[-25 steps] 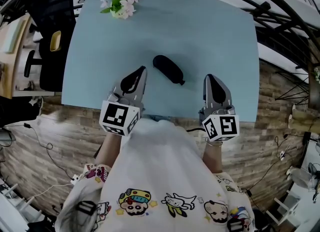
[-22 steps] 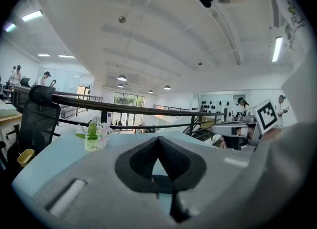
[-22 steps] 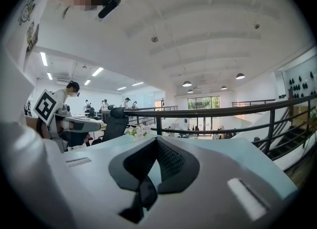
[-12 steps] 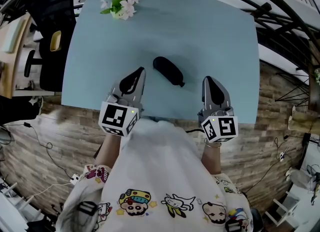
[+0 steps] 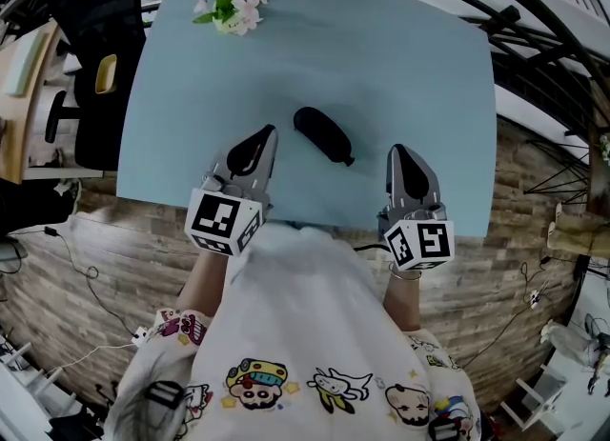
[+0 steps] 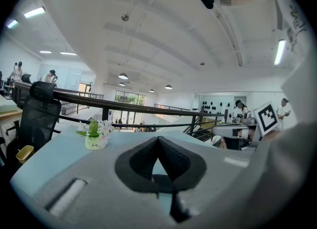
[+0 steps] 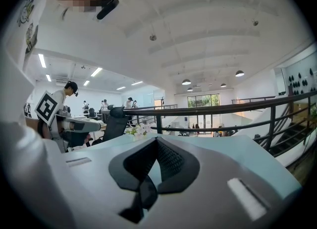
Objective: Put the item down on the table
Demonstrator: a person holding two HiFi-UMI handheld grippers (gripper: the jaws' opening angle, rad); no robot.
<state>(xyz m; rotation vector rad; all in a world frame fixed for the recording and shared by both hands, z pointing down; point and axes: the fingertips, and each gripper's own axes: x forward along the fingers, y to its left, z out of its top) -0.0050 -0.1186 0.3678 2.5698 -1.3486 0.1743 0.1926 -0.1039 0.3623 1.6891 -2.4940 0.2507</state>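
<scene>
Two grippers sit low over the near edge of the light blue table (image 5: 400, 58) in the head view, each held by the person standing at it. The left gripper (image 5: 269, 131) angles in toward the middle and the right gripper (image 5: 395, 150) points straight ahead. The black item (image 5: 322, 134), long and rounded with a narrow end toward the right gripper, lies flat on the table between them and a little ahead. It is near the left gripper's tip but touches neither tool. A small pot of flowers (image 5: 232, 6) stands at the far left corner, and a black office chair (image 5: 91, 44) is off the table's left side.

From the left gripper view, that tool's jaws are pressed together at the tips with nothing caught between them, only a sliver of blue table showing through the gap behind. Beyond them are the flower pot, the chair back and a dark railing (image 6: 148, 108). The right gripper's marker cube (image 6: 267, 116) shows at the far right.

From the right gripper view, its jaws are likewise closed tip to tip and empty. The flowers and chair sit past them to the left, and a few people (image 7: 69, 92) are at desks in the background.
</scene>
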